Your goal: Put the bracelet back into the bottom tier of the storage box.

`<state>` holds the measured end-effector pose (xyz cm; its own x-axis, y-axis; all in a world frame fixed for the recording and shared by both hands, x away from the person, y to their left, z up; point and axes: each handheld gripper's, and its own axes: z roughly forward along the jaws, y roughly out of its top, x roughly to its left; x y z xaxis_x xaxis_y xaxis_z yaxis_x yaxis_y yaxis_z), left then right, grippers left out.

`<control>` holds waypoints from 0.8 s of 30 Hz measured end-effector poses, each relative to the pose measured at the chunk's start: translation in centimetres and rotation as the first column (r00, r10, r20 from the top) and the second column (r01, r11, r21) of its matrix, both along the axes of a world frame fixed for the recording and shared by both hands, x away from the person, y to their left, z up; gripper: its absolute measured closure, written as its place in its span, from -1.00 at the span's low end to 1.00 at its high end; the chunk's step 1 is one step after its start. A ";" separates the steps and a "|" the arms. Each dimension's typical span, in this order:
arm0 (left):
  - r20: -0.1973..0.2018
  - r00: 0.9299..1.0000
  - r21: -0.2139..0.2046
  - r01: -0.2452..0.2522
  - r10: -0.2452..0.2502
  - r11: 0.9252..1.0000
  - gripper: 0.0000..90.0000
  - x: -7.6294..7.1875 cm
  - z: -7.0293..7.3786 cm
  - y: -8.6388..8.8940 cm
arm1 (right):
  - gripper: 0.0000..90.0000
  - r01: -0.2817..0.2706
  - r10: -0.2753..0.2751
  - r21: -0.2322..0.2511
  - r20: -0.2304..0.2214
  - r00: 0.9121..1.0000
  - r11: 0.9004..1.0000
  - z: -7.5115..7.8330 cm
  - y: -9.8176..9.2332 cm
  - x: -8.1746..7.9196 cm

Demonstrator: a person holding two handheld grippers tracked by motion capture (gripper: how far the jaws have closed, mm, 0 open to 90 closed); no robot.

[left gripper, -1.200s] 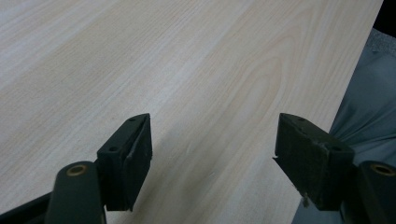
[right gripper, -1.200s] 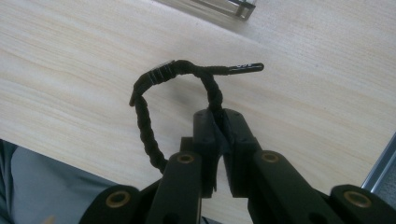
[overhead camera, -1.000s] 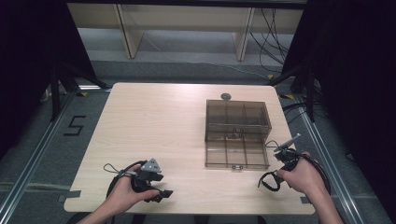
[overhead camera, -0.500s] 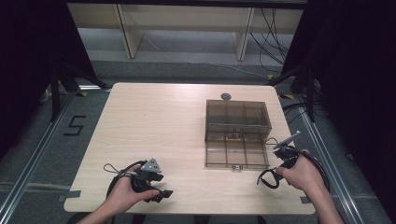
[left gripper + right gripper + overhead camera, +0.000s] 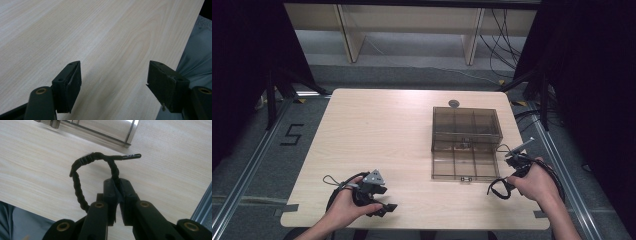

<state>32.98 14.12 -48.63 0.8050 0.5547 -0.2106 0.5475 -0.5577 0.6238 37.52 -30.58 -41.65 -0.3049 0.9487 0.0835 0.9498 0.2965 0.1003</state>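
Black braided cord (image 5: 80, 173) loops just in front of the compartment box's (image 5: 466, 142) near right corner, pinched in the closed right gripper (image 5: 117, 188). Left gripper (image 5: 113, 80) idles open over bare table (image 5: 377, 130). Probably heading into a compartment: lift clear of the rim, keep the loose end from snagging.

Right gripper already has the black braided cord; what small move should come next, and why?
Probably carry the black braided cord toward the open smoky transparent plastic compartment box. The right gripper is shut on it beside the box, while the left gripper hangs open above bare light wooden table.
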 end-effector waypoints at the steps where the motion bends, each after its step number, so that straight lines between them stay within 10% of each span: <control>1: 0.000 1.000 0.000 0.000 0.000 1.000 -0.39 0.0 0.0 0.0 | 0.89 0.050 -0.050 -0.008 -0.002 0.999 0.999 0.0 0.4 -0.1; 3: 0.004 1.000 0.003 0.007 -0.007 1.000 -0.39 0.0 0.0 0.0 | 0.89 -0.010 0.010 0.019 -0.009 1.000 1.000 0.0 -0.1 0.3; 6: 0.001 1.000 0.002 0.004 -0.004 1.000 -0.39 0.0 0.0 0.0 | 0.89 -0.009 0.010 -0.016 0.044 0.999 1.000 0.0 0.1 0.3; 14: 0.004 1.000 0.001 0.008 -0.008 1.000 -0.39 0.0 0.1 0.0 | 0.89 0.009 -0.009 0.024 -0.013 1.000 1.000 0.4 0.3 0.7; 24: -0.005 1.000 -0.016 -0.009 0.009 1.000 -0.39 -0.1 0.0 -0.1 | 0.89 0.024 -0.024 -0.009 0.019 1.000 1.000 0.7 0.6 1.0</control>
<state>32.90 14.04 -48.64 0.7989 0.5583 -0.2236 0.5555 -0.5426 0.6301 38.54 -29.98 -40.93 -0.2837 0.9564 0.0693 0.9545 0.2748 0.1158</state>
